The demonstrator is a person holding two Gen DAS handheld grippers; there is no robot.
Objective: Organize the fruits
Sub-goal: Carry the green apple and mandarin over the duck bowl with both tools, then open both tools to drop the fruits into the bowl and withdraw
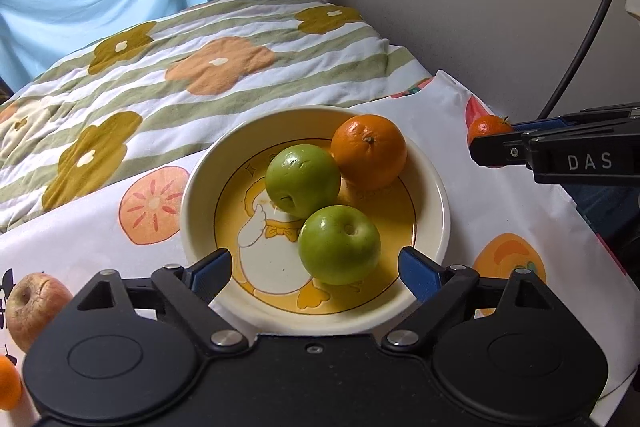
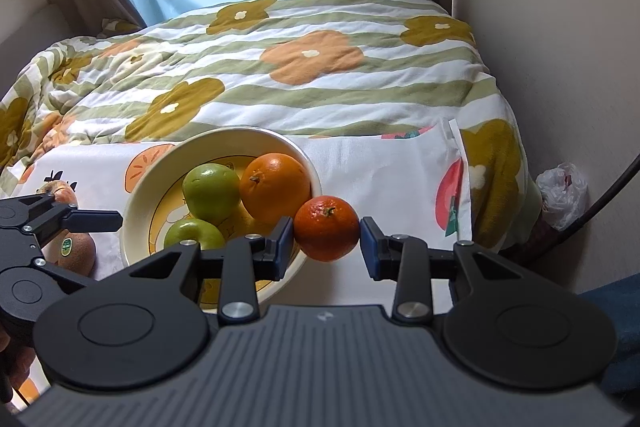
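Right tongs [image 2: 326, 241] clamp the small mandarin [image 2: 327, 228] beside bowl [image 2: 136, 199].

A cream bowl [image 1: 434, 187] with a yellow duck print sits on a fruit-patterned white cloth. In it lie two green apples, one nearer [image 1: 339, 245] and one behind [image 1: 303, 180], touching each other, and a large orange [image 1: 369, 151] against the far rim. A small mandarin [image 2: 327, 229], stem up, is clamped in the right tongs [image 2: 327, 241] beside the bowl. A reddish apple [image 1: 30, 309] and a brown stickered fruit [image 2: 74, 251] lie left of the bowl.
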